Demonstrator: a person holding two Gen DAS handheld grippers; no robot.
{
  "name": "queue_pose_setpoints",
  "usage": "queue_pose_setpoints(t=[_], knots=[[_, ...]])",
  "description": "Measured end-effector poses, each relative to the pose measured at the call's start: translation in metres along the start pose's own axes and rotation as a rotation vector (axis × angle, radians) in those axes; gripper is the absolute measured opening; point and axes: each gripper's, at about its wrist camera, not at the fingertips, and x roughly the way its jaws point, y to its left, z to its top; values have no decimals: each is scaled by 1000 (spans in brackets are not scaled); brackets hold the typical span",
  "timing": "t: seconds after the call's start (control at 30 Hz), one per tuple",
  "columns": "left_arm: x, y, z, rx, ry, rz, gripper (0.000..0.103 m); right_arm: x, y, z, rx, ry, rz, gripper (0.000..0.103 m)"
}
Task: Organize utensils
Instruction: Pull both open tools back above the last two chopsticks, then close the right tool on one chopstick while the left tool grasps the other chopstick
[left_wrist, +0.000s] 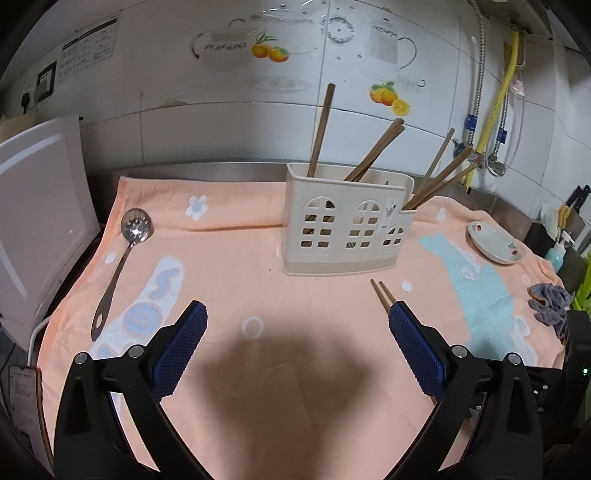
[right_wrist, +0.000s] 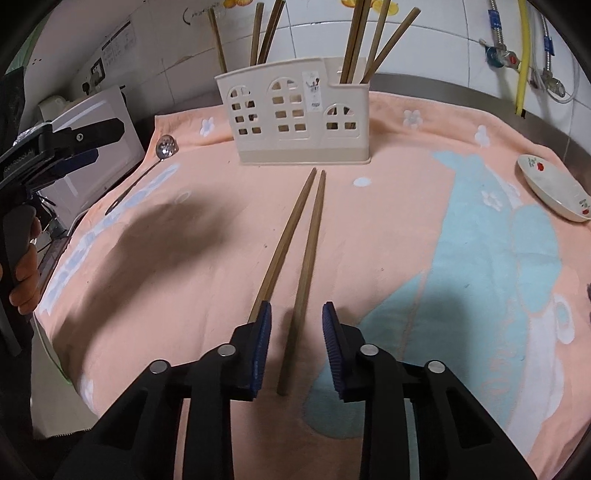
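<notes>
Two chopsticks (right_wrist: 295, 258) lie on the towel (right_wrist: 388, 240) before the holder (right_wrist: 295, 118); my right gripper (right_wrist: 296, 314) is spread around one, left gripper (left_wrist: 297, 317) wide apart, holding nothing.

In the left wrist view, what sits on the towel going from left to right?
Slotted spoon → utensil holder → loose chopsticks → small plate → grey cloth.
</notes>
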Motion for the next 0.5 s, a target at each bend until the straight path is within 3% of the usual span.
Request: queue_pose_setpoints(t=[0.5], knots=[[8, -5, -16, -8, 43, -13, 98, 13, 4, -3, 9, 23, -30, 14]])
